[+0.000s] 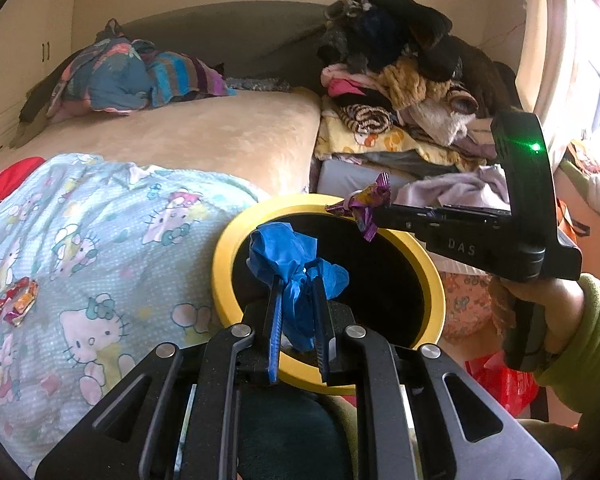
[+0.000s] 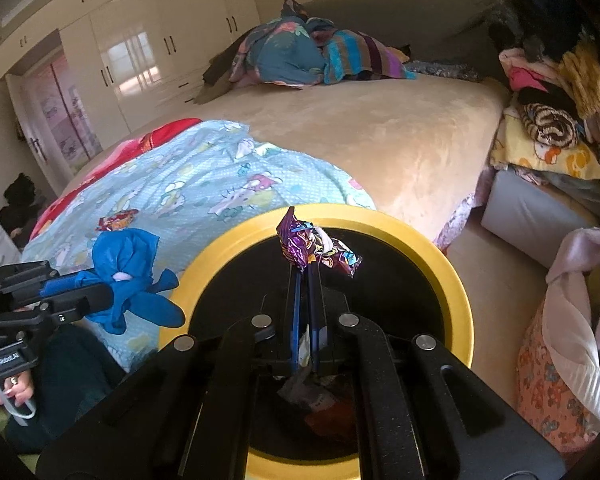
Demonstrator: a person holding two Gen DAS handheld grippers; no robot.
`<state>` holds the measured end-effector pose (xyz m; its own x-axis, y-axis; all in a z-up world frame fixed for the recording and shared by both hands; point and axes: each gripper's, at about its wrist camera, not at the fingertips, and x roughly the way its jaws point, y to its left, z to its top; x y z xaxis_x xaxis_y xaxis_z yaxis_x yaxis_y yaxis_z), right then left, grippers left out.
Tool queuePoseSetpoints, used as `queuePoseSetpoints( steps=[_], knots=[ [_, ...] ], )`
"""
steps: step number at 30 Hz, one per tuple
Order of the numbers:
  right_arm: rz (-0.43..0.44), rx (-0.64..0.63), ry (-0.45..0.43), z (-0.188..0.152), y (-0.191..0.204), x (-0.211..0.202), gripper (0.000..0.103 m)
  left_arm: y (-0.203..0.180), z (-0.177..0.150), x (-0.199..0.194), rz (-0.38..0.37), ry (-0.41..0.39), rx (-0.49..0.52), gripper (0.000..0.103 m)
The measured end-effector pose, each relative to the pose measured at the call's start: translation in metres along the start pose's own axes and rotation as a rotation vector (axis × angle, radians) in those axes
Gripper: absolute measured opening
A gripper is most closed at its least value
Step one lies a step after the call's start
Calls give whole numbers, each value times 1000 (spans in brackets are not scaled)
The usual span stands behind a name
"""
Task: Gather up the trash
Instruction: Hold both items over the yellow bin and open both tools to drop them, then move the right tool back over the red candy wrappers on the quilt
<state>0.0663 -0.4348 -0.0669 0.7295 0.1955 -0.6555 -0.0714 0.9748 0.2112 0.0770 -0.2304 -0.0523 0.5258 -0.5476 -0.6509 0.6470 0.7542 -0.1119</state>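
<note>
While both pieces of trash hang over or near the bin, we read the scene from the left: at nine o'clock of the left wrist view a red-and-gold wrapper (image 1: 12,301) lies uncollected on the cartoon-print quilt (image 1: 100,248), well apart from the yellow-rimmed bin (image 1: 220,264). Our left gripper (image 1: 296,280) has its jaws pinched nearly together on a crumpled blue glove (image 1: 292,260), which sits above the bin's near-left rim at about seven o'clock of the opening. Our right gripper (image 2: 305,270) is clamped almost fully closed on a purple foil wrapper (image 2: 316,246), and from its own camera that wrapper hangs over the black mouth of the bin, where other scraps (image 2: 316,400) already lie at the bottom. To do the drop well, we judge the left load should move a little further toward the centre before the jaws part, since the glove's loose fingers could catch on the rim and slide out onto the quilt; the right wrapper looks ready to release, though light foil may cling to a pad. Open room is tight: the bed edge (image 1: 260,152) presses against the bin at ten o'clock, a clothes pile (image 1: 412,96) crowds one to two o'clock, and the two tools are near each other over the opening, so we would release one at a time.
</note>
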Motion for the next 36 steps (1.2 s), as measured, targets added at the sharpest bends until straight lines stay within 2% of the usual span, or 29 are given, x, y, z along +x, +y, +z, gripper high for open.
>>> queuePoseSetpoints(
  steps=[16, 24, 25, 26, 27, 29, 30, 31, 33, 36],
  knots=[
    [-38, 50, 27, -9, -28, 7, 2, -17, -4, 37, -21, 81, 39, 14],
    [-31, 64, 19, -8, -30, 5, 4, -11, 7, 56, -23, 95, 5, 16],
    [-30, 67, 17, -8, -30, 5, 5, -9, 8, 56, -16, 86, -1, 24],
    [-28, 71, 17, -8, -30, 4, 12, -9, 9, 55, -9, 79, -7, 39],
    [-30, 77, 16, -8, -32, 4, 24, -7, 9, 54, -7, 73, -15, 48],
    [-36, 89, 8, -8, -33, 3, 34, -4, 9, 49, -1, 54, -27, 75],
    [-39, 95, 3, -8, -33, 2, 36, -3, 9, 48, 6, 49, -30, 81],
    [-43, 97, 3, -7, -33, 2, 38, -2, 10, 45, 17, 42, -34, 92],
    [-48, 96, -6, -6, -29, 0, 45, 5, 12, 37, 35, 18, -53, 94],
    [-30, 78, -22, -1, -15, -1, 50, 19, 16, 23, 72, -19, -93, 95]
  ],
)
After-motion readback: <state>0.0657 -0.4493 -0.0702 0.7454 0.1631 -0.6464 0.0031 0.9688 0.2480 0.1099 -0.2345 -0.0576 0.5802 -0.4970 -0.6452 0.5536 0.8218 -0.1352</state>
